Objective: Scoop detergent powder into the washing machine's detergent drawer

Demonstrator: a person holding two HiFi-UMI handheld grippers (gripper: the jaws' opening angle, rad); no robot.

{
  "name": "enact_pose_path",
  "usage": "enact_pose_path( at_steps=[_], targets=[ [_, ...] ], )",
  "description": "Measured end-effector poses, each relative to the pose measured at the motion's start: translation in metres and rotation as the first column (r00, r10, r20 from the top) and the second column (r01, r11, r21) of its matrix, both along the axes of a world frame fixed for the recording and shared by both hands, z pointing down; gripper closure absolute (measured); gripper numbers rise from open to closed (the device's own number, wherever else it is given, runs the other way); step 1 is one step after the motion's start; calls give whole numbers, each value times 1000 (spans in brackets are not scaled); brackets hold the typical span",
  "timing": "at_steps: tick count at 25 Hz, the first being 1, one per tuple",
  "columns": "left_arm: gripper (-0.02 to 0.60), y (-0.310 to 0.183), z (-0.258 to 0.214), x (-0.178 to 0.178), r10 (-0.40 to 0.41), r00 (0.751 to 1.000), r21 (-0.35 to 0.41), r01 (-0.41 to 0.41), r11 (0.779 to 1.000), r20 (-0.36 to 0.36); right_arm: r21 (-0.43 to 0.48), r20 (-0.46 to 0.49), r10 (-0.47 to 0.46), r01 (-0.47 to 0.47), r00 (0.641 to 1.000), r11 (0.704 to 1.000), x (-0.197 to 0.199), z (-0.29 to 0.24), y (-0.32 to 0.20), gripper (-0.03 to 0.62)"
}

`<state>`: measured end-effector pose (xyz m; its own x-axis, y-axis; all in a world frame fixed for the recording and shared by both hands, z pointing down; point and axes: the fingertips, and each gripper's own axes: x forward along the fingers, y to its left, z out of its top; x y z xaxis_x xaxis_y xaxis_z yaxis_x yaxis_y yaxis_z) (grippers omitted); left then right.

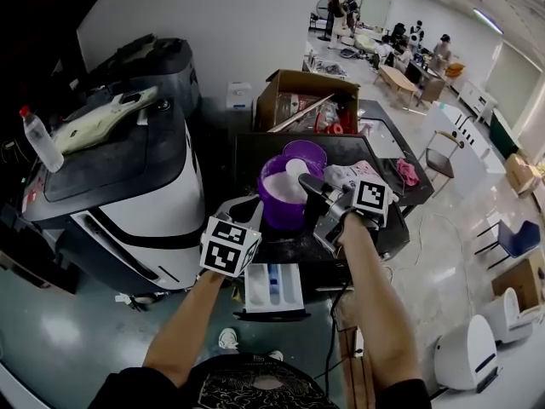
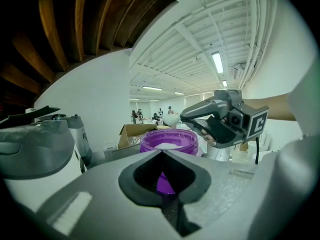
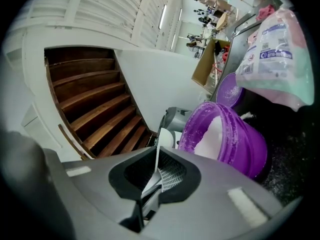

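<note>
A purple tub (image 1: 283, 201) of white powder stands tilted on the washer's dark top (image 1: 255, 147); it also shows in the left gripper view (image 2: 167, 140) and the right gripper view (image 3: 235, 139). My left gripper (image 1: 254, 210) (image 2: 162, 156) is shut on the tub's near wall. My right gripper (image 1: 309, 186) (image 3: 156, 156) is shut on a thin white scoop (image 3: 156, 159), just above the tub's right rim; the scoop's bowl (image 2: 171, 119) hovers over the powder. The detergent drawer (image 1: 272, 286) is pulled out below, between my arms.
The tub's purple lid (image 1: 305, 153) lies behind it, a detergent bag (image 1: 349, 177) (image 3: 280, 54) to the right. A cardboard box (image 1: 306, 100) stands further back. A second machine (image 1: 128, 186) with a plastic bottle (image 1: 41, 139) is on the left. People work at far tables.
</note>
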<state>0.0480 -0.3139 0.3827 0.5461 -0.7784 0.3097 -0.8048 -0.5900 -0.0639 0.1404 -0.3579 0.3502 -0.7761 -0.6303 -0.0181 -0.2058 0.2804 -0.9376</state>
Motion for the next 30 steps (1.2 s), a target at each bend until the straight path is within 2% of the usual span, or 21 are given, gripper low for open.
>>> enact_pose_path(
  at_steps=[7, 16, 30],
  targets=[
    [580, 10, 6, -1, -60, 998, -1, 60, 998, -6, 5, 4, -45, 45, 999, 999, -1, -2, 10, 558],
    [580, 24, 12, -6, -101, 995, -6, 101, 995, -2, 14, 5, -80, 80, 997, 997, -5, -2, 24, 558],
    [580, 56, 17, -39, -82, 997, -10, 82, 997, -3, 24, 18, -63, 62, 998, 998, -28, 4, 64, 558]
  ],
)
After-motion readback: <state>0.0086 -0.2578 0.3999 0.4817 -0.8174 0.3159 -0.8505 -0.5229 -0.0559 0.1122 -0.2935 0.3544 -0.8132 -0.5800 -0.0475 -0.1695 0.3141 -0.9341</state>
